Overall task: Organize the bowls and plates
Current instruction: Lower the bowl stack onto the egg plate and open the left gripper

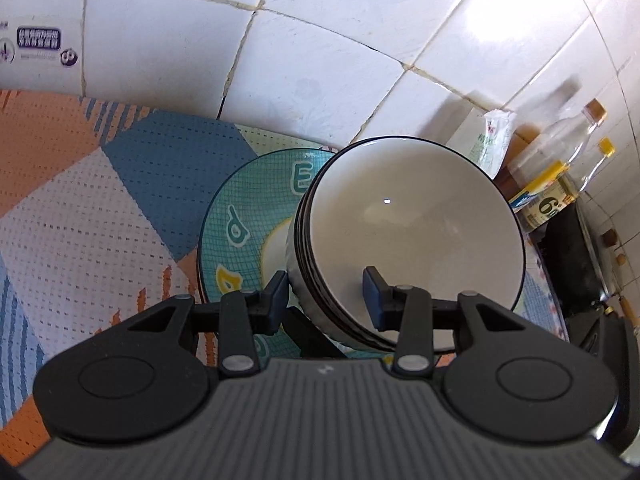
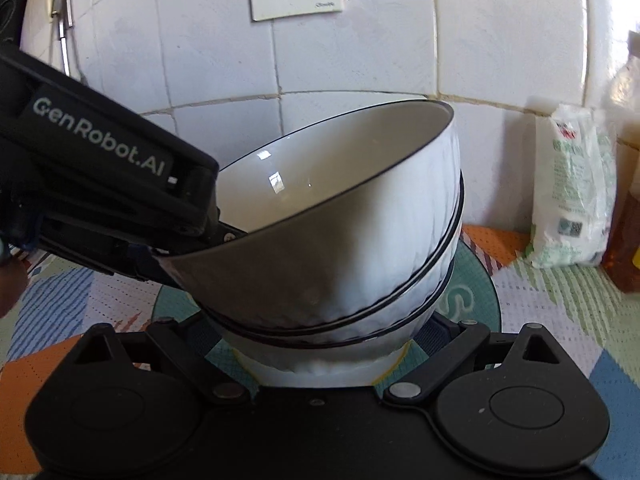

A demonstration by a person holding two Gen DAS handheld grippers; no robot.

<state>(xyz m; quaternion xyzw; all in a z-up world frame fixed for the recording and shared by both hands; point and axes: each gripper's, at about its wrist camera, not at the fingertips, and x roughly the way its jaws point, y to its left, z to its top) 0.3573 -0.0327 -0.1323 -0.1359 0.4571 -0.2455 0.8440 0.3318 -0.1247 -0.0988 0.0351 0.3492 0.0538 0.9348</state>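
Left gripper [image 1: 328, 300] pinches the glossy, black-rimmed top bowl's [image 1: 408, 236] wall; right gripper's [image 2: 320, 344] jaws, spread wide, flank the nested bowl stack [image 2: 340, 320] on a teal patterned plate [image 1: 244, 216].

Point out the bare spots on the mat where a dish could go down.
Free: the patterned mat left of the teal plate, up to the tiled wall. Crowded: right of the bowl stack, among the white bag and bottles.
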